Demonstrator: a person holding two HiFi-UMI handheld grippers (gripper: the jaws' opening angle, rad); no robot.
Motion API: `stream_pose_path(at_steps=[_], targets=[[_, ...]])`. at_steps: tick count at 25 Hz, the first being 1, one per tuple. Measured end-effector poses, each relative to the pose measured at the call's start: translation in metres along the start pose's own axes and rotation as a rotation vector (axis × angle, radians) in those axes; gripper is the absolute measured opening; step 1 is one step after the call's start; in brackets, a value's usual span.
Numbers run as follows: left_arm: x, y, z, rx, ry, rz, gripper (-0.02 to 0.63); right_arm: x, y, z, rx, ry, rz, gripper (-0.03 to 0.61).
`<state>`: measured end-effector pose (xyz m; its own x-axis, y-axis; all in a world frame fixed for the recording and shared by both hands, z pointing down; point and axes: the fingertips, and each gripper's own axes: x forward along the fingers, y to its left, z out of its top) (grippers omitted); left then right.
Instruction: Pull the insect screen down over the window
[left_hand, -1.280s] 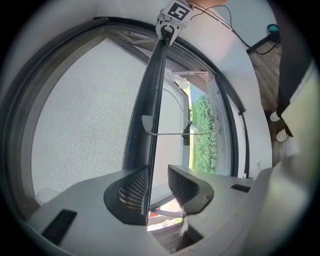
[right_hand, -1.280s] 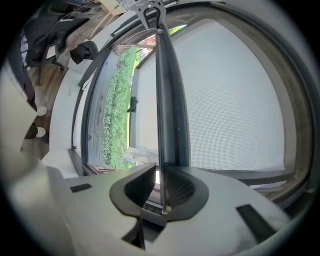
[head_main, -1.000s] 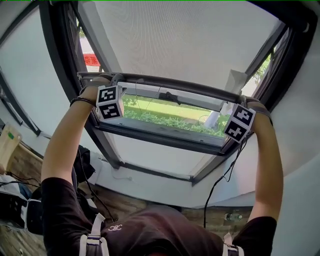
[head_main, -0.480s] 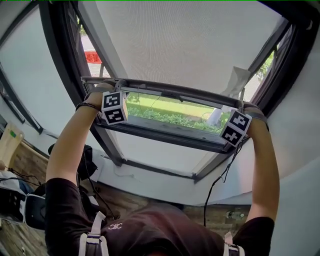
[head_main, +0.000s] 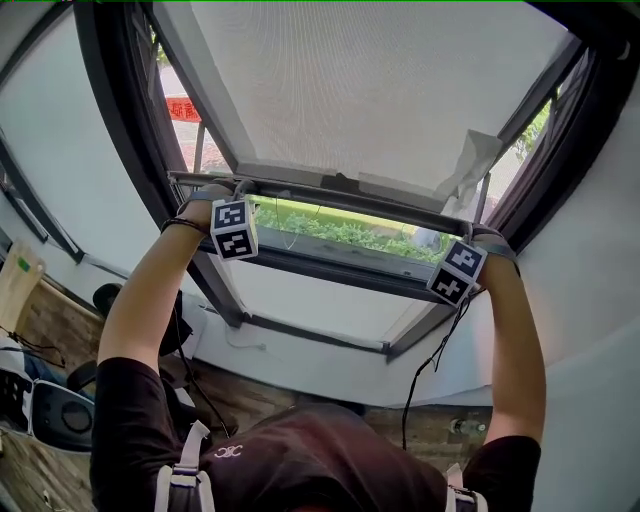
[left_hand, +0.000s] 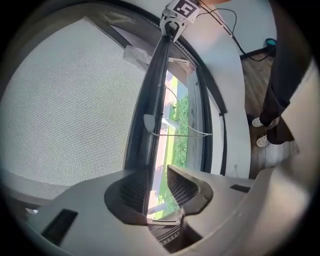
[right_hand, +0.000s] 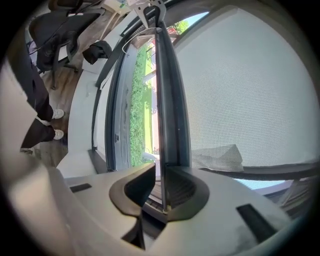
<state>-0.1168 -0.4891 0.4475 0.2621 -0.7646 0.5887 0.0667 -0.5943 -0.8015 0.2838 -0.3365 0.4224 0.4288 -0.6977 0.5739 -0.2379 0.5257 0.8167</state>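
The grey mesh insect screen (head_main: 370, 90) covers most of the window. Its dark bottom bar (head_main: 340, 192) hangs a little above the lower window frame (head_main: 320, 268), with a strip of greenery (head_main: 350, 232) showing between. My left gripper (head_main: 236, 192) is at the bar's left end. In the left gripper view the bar (left_hand: 155, 90) runs along one finger of that gripper (left_hand: 156, 175), and daylight shows beside the other finger. My right gripper (head_main: 474, 240) is at the right end. There the bar's thin edge (right_hand: 170, 90) sits pinched between the jaws of the right gripper (right_hand: 159, 177).
A crumpled white scrap (head_main: 470, 160) hangs at the screen's right edge. A black cable (head_main: 430, 360) drops from the right gripper to the wooden floor. A dark bag (head_main: 60, 415) lies at the lower left. Dark window frames stand on both sides.
The bottom bar and both grippers have come down together. The open strip of greenery under the bar has grown narrower.
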Motion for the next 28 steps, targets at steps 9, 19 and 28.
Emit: stream_pose_path(at_steps=[9, 19, 28], targets=[[0.019, -0.044, -0.005, 0.002, 0.027, -0.088, 0.101, 0.019, 0.043, 0.001, -0.006, 0.022, 0.091, 0.064], [0.043, -0.072, -0.008, -0.023, 0.031, -0.096, 0.103, 0.039, 0.068, 0.010, 0.024, -0.017, 0.092, 0.075], [0.069, -0.120, -0.012, -0.016, 0.062, -0.168, 0.103, 0.069, 0.117, 0.004, 0.000, -0.017, 0.147, 0.072]])
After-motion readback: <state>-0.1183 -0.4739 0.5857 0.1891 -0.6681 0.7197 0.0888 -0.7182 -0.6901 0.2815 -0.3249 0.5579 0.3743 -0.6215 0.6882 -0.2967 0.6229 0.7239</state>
